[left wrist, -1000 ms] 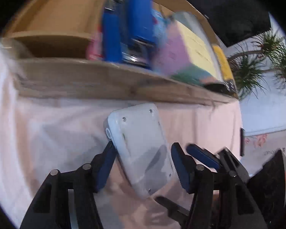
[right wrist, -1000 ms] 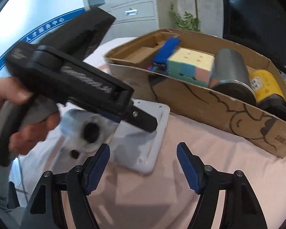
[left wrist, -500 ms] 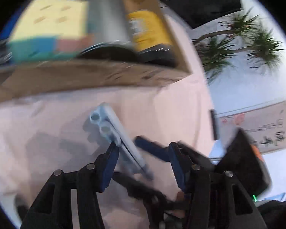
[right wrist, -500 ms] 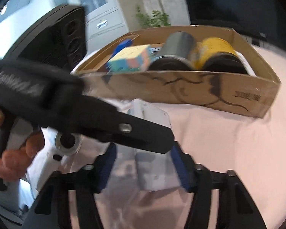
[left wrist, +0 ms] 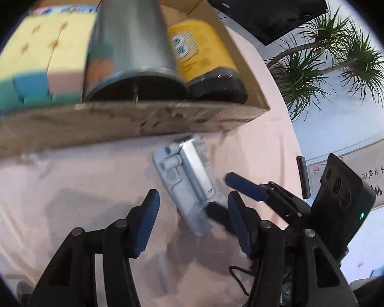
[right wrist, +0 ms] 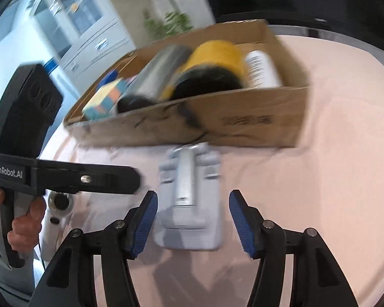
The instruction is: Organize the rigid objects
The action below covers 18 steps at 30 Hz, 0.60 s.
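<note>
Both tongs gaped, gripping nothing: the right gripper straddled a grey device lying flat, apparently lined up for a grasp. The box waited just beyond; the left gripper hovered alongside.

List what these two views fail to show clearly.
- Cardboard box print: motion-blurred in the right wrist view.
- Yellow can label: too smeared to read, left wrist view.
- Grey device: its underside faces the tablecloth.
- Puzzle cube: its lower part is behind the box wall.
</note>
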Each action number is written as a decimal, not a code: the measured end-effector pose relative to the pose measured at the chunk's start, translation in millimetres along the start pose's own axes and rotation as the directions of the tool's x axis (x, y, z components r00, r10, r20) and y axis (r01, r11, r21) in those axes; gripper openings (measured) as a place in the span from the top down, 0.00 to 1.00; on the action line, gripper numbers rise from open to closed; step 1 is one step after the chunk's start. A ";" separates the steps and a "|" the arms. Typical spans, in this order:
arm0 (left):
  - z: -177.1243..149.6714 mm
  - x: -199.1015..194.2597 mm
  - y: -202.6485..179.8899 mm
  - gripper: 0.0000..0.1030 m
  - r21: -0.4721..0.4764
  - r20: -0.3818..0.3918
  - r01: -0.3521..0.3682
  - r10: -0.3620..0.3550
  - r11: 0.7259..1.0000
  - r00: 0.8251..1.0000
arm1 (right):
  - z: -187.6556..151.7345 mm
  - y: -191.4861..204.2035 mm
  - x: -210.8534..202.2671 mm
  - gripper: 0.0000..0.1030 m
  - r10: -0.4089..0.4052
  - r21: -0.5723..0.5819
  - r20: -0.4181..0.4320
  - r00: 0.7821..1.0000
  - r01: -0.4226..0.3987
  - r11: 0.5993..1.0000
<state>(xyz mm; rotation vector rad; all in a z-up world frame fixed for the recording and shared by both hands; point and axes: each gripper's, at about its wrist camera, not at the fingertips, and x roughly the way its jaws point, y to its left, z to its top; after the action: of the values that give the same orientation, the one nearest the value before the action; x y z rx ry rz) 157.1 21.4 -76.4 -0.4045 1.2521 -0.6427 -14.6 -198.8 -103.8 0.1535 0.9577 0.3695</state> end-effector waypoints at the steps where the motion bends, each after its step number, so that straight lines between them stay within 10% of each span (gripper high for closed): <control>1: -1.6 -1.1 2.7 0.47 -0.007 0.000 0.004 -0.004 1.000 1.000 | 0.9 6.0 7.1 0.44 0.000 -0.016 -0.009 1.000 0.000 1.000; 6: -8.5 -7.2 19.1 0.47 -0.062 0.005 0.013 -0.013 0.998 1.000 | -5.7 48.3 21.0 0.80 -0.136 -0.166 -0.001 0.991 0.134 0.977; 15: -28.9 -24.3 41.2 0.47 -0.144 0.026 0.012 -0.008 0.990 1.000 | -18.4 39.5 23.5 0.92 0.183 0.182 -0.072 0.980 -0.168 0.969; 18: -30.6 -36.6 43.8 0.72 -0.131 0.046 0.057 -0.051 0.990 0.998 | -15.5 42.6 26.6 0.98 0.268 0.223 -0.070 0.961 -0.247 0.943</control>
<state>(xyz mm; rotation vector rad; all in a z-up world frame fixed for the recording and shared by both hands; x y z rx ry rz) 131.2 80.2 -84.5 -0.5607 1.2506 -0.5963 -23.7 -149.9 -120.8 0.4630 1.0784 0.5192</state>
